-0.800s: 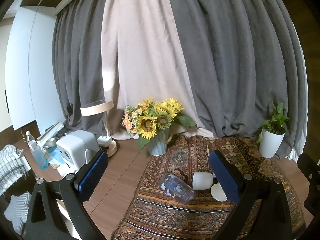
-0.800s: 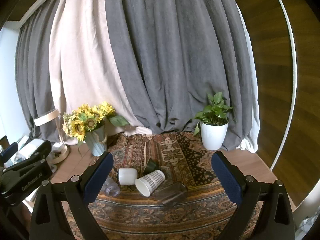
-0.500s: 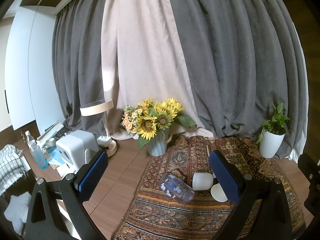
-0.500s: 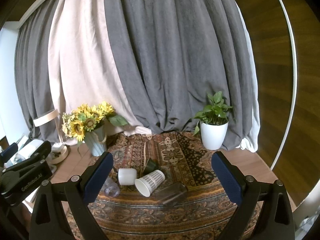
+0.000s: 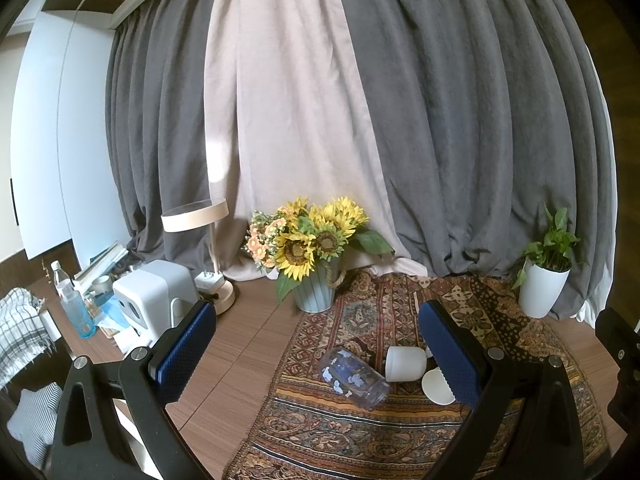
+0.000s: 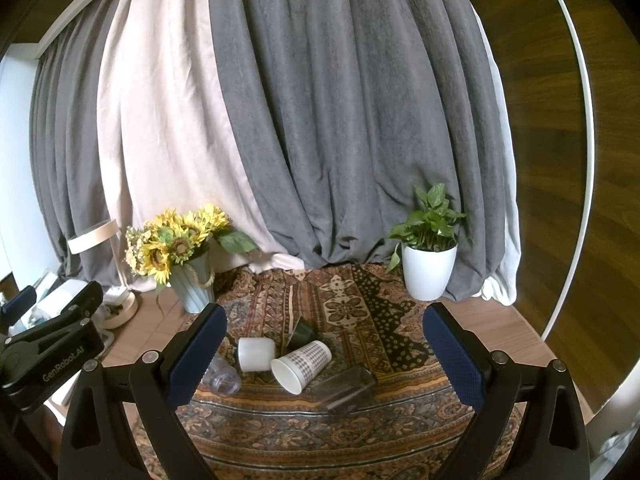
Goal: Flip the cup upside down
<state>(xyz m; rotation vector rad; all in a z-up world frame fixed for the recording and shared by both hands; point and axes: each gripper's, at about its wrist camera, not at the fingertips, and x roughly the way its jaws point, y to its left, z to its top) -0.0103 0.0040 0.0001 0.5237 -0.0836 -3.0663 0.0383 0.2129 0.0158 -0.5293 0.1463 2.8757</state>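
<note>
Several cups lie on their sides on a patterned rug (image 6: 360,304). A white cup (image 6: 256,354) lies beside a checked paper cup (image 6: 302,365), a dark cup (image 6: 302,332), a clear tumbler (image 6: 346,388) and a clear glass with blue print (image 5: 354,376). In the left wrist view the white cup (image 5: 405,363) and the paper cup's mouth (image 5: 437,387) sit by my right finger. My left gripper (image 5: 318,354) is open and empty, held above the table. My right gripper (image 6: 324,354) is open and empty, above the cups.
A sunflower vase (image 5: 316,256) and a desk lamp (image 5: 200,224) stand at the back left. A white potted plant (image 6: 428,256) stands at the back right. A white appliance (image 5: 154,296), a bottle (image 5: 72,300) and clutter crowd the left edge. Curtains hang behind.
</note>
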